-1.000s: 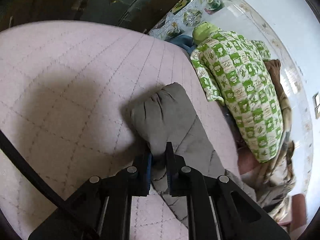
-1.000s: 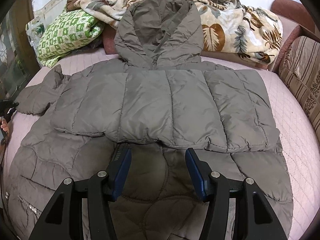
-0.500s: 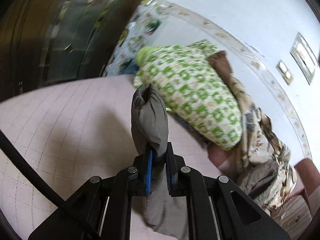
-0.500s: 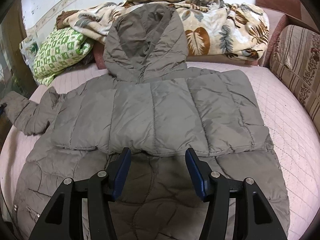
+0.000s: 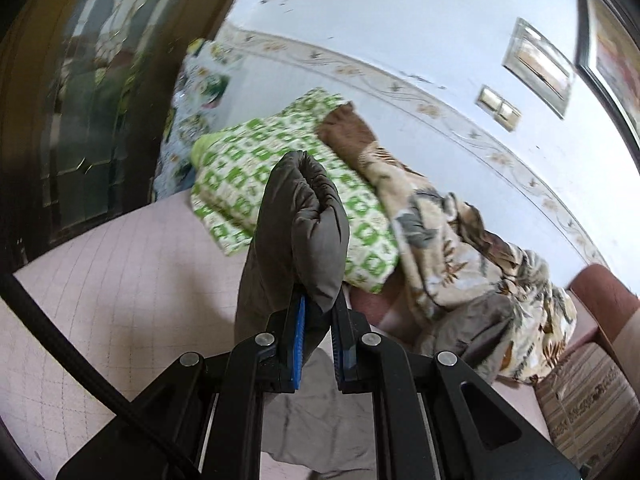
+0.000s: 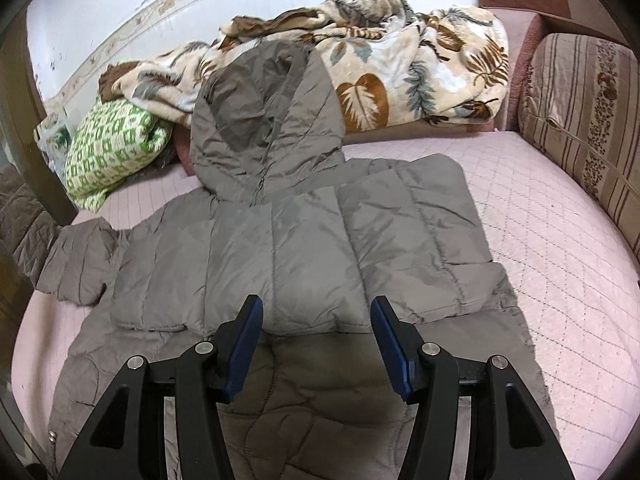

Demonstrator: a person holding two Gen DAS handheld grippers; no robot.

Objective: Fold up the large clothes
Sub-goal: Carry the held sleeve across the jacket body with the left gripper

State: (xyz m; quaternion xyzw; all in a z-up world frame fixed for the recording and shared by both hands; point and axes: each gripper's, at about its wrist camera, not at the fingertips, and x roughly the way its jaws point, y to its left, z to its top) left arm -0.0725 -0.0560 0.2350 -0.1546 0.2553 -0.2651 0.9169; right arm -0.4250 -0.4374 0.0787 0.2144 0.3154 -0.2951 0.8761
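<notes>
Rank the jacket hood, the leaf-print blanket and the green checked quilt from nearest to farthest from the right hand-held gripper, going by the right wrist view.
1. Jacket hood: straight ahead of the right hand-held gripper, beyond the folded jacket body.
2. Green checked quilt: far left, beside the hood.
3. Leaf-print blanket: farthest back, against the wall.

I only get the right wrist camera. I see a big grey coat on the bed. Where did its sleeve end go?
Observer: The left gripper is shut on the sleeve cuff, held up off the bed cover.
Operator: What's behind the cuff?
Observer: The green checked quilt, with the leaf blanket beside it.
Operator: Anything on the wall up there?
Observer: Yes, a pair of light switches and a picture frame above them, to the right.
</notes>
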